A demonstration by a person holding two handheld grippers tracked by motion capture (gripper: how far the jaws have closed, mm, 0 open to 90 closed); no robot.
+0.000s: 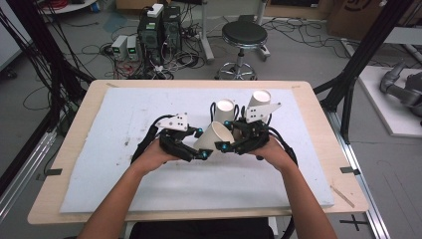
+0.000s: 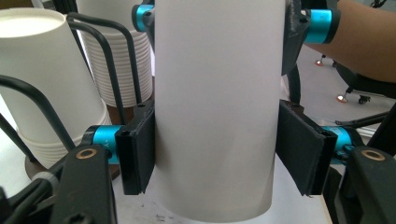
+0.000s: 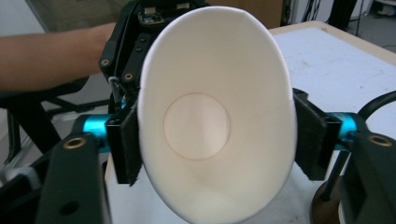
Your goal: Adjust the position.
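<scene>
The left gripper (image 1: 195, 144) pinches the base end of a white paper cup (image 1: 215, 137), held tilted above the white foam mat (image 1: 124, 114); the right gripper (image 1: 230, 135) clamps its rim, squashing the mouth oval. Any tighter squeeze, or pulling apart, could crease or tear it, and a swing backward could topple the stacked cups (image 1: 224, 107) in the wire holders just behind.

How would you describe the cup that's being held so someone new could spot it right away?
Start at the white mat on the wooden table, then go to its middle, where two hands meet. Between them, the left gripper and right gripper both clamp one white paper cup. Unlike the upright cup stacks in wire holders behind it, it is single, tilted and squeezed oval.
</scene>
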